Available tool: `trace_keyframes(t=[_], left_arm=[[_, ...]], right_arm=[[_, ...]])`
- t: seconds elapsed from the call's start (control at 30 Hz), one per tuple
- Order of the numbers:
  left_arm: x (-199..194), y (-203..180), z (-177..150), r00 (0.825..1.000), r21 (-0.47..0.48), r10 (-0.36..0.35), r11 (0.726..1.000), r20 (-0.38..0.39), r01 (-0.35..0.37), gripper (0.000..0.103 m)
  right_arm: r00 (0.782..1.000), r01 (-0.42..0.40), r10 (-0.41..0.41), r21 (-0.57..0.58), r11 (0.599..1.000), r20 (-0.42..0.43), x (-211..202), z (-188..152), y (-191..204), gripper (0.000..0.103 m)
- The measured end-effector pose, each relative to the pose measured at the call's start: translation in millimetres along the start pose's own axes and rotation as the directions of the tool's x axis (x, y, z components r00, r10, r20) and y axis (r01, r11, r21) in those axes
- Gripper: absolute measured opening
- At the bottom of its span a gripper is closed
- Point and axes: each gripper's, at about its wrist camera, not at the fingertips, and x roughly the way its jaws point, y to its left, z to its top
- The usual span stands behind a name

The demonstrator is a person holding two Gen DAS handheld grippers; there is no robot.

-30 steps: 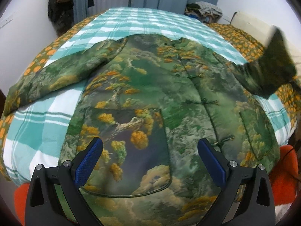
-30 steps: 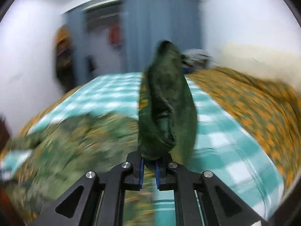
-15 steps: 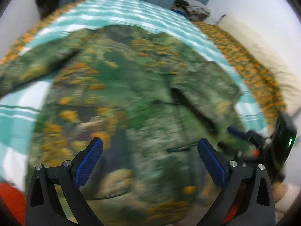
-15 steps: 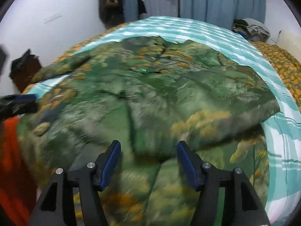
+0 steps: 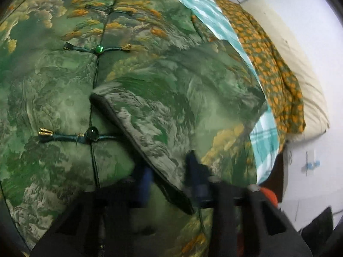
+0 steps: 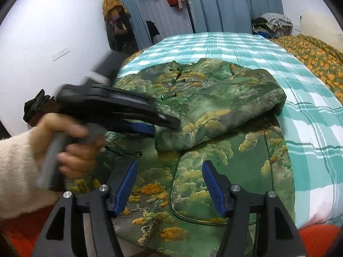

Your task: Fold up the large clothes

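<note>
A green padded jacket (image 6: 214, 175) with a landscape print lies face up on the bed, its right sleeve (image 6: 225, 107) folded across the chest. In the left wrist view the sleeve cuff (image 5: 150, 145) runs between the fingers of my left gripper (image 5: 169, 177), which is open and motion-blurred, straddling the cuff edge. In the right wrist view my left gripper (image 6: 158, 124) reaches in from the left over the cuff. My right gripper (image 6: 169, 182) is open and empty, above the jacket's lower pocket.
The bed has a teal checked sheet (image 6: 310, 117) and an orange-flowered quilt (image 6: 317, 57) on its right side. Clothes pile (image 6: 272, 21) at the far end. Blue curtains and hanging clothes at the back wall. Something orange-red (image 6: 317, 235) sits at the near bed edge.
My right gripper laid the sleeve across the jacket, let go and drew back. My left gripper moved forward and right to the cuff, its fingers narrowing around it.
</note>
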Motion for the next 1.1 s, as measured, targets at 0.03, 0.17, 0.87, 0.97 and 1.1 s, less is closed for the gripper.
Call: trace_keyframes(t=[0.03, 0.17, 0.87, 0.97, 1.1], left_arm=[[-2, -2, 1, 1.000, -0.006, 0.001, 1.000, 0.001, -0.001, 0.012], [-26, -21, 8, 0.998, 0.074, 0.030, 0.997, 0.046, -0.034, 0.009], [-30, 65, 116, 0.938, 0.100, 0.281, 0.947, 0.201, -0.305, 0.010], [-27, 79, 111, 0.944, 0.076, 0.262, 0.957, 0.200, -0.281, 0.011], [-18, 91, 105, 0.946, 0.071, 0.244, 0.962, 0.211, -0.264, 0.013]], right_arm=[[1.000, 0.002, -0.002, -0.002, 1.000, 0.004, -2, -2, -1, 0.064], [1.000, 0.013, -0.014, 0.025, 1.000, 0.013, -2, -4, -11, 0.064], [0.971, 0.215, -0.199, 0.120, 0.969, -0.134, 142, 151, -162, 0.037], [0.949, 0.220, -0.184, 0.119, 0.968, -0.255, 181, 135, -173, 0.037], [0.944, 0.221, -0.178, 0.130, 0.967, -0.279, 198, 124, -176, 0.036]])
